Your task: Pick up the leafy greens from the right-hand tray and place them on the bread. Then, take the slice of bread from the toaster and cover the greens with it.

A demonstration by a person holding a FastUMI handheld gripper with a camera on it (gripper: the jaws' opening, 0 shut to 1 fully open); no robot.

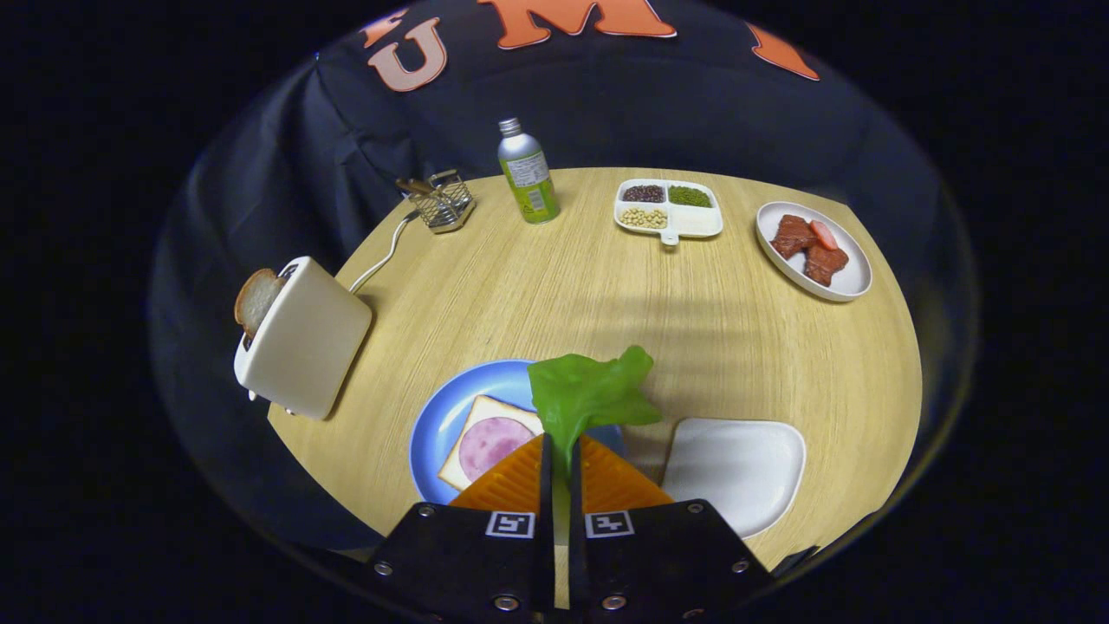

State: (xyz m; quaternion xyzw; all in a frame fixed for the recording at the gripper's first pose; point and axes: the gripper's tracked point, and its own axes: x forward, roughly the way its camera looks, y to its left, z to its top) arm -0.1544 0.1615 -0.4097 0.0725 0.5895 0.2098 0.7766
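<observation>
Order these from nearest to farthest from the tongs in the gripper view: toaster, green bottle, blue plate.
The tongs are shut on the leafy greens.
1. Blue plate, just ahead, slightly left.
2. Toaster, farther left.
3. Green bottle, at the table's far edge.

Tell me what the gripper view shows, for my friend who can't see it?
The tool is shut on a green leaf, held above a blue plate with bread and ham. A white tray sits beside the plate, and a toaster with a bread slice stands further along the round wooden table.
</observation>
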